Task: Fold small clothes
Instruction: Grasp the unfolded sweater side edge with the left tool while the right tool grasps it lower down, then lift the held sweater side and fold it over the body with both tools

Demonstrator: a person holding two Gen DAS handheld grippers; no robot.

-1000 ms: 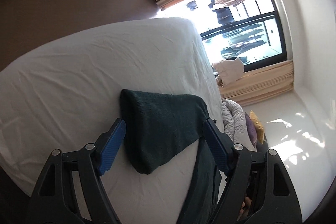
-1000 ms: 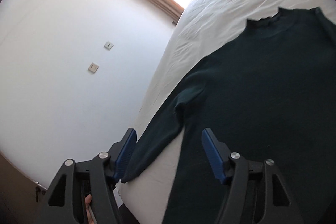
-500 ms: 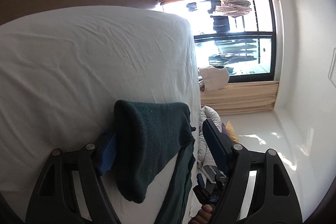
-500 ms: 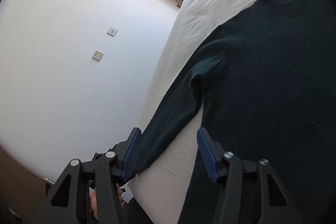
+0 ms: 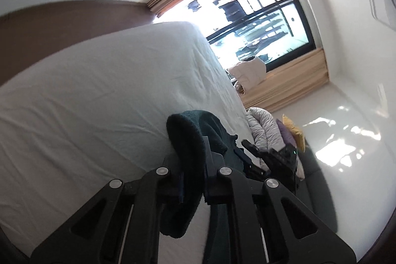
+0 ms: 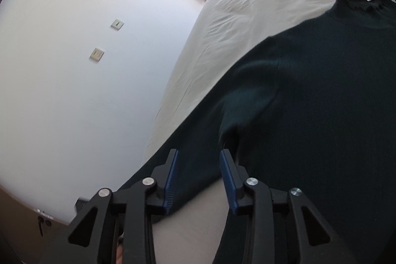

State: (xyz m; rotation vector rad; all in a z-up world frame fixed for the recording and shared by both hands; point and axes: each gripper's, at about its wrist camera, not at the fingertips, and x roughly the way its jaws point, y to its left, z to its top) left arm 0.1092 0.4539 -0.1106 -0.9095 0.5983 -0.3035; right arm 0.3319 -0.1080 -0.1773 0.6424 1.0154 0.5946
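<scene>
A dark green knit sweater lies flat on the white bed sheet, its ruffled collar at the far right. In the left wrist view, my left gripper is shut on the bunched end of one sleeve, which bulges above the jaws and hangs down below them. My right gripper sits low over the other sleeve near the armpit. Its jaws are closing with the sleeve cloth lying between the blue pads. A gap still shows on both sides, so nothing is pinched there.
The bed sheet stretches away to a brown headboard. A bright window fills the far wall. Quilted and coloured clothes are piled beside the bed. Two wall plates sit on the white wall past the bed's edge.
The left jaws have shut on the sleeve end and lifted it, with the view rolling. The right gripper has slid forward along the other sleeve and its jaws have narrowed.
</scene>
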